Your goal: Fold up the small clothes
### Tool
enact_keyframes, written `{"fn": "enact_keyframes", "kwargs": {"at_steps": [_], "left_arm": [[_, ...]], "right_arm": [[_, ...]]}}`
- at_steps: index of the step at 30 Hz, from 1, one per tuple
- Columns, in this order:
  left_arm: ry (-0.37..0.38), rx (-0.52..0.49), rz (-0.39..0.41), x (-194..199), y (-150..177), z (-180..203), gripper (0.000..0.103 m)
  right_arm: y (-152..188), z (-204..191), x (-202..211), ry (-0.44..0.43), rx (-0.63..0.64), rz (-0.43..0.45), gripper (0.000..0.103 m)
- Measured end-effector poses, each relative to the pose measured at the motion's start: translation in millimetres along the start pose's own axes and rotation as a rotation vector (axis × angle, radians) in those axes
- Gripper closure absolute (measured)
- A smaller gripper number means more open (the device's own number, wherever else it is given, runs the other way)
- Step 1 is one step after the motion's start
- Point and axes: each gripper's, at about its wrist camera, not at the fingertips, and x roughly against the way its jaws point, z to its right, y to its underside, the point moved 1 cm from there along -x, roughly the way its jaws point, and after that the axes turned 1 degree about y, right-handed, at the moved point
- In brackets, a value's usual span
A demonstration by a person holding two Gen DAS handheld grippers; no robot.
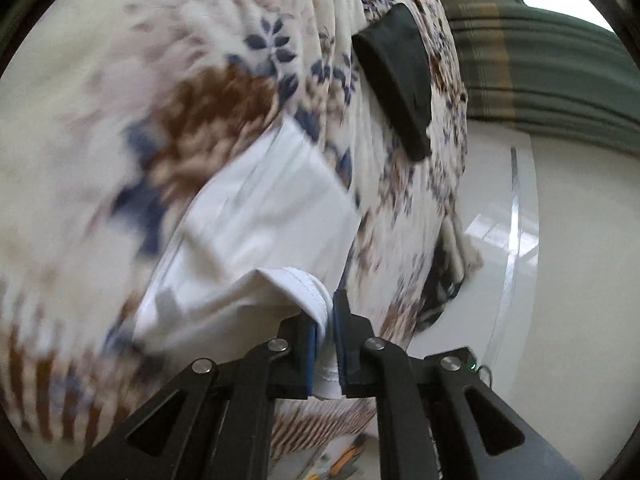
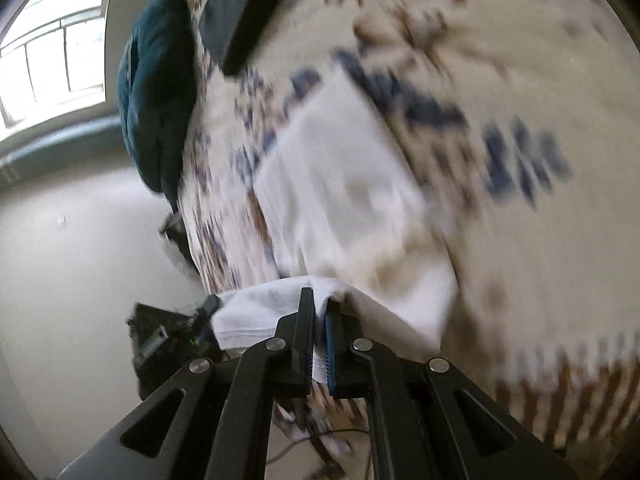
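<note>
A small white garment (image 1: 256,216) lies partly on the floral bedspread (image 1: 100,100); it also shows in the right wrist view (image 2: 344,192). My left gripper (image 1: 325,312) is shut on its hemmed edge, which bunches between the blue pads. My right gripper (image 2: 318,312) is shut on another edge of the same garment and holds that edge lifted over the bed's near side. Both views are blurred by motion.
A folded dark garment (image 1: 396,76) lies farther up the bed (image 2: 236,12). A teal pillow or blanket (image 2: 154,92) hangs at the bed's edge. Pale floor (image 1: 560,240) lies beside the bed, with a black device (image 2: 160,336) on it. A window (image 2: 48,60) is behind.
</note>
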Motion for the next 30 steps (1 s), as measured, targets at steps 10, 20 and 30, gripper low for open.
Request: {"fn": "enact_keyframes", "kwargs": {"at_steps": [10,20,30], "left_arm": [[0.015,0.015,0.082,-1,-82,-11,0.039],[-0.337,-0.299,-0.071,-75,-95,7,0.047],[-0.332,-0.312,-0.065,-87,-125,6,0.094]], "right_arm": [[-102,-12,-21,-0.06,-0.096,0.153,0.054],[-108,-2,-51,0.272,0.067,0.108,0.053],[-149,-21,-60,0.371,0.052,0.245,0.101]]}}
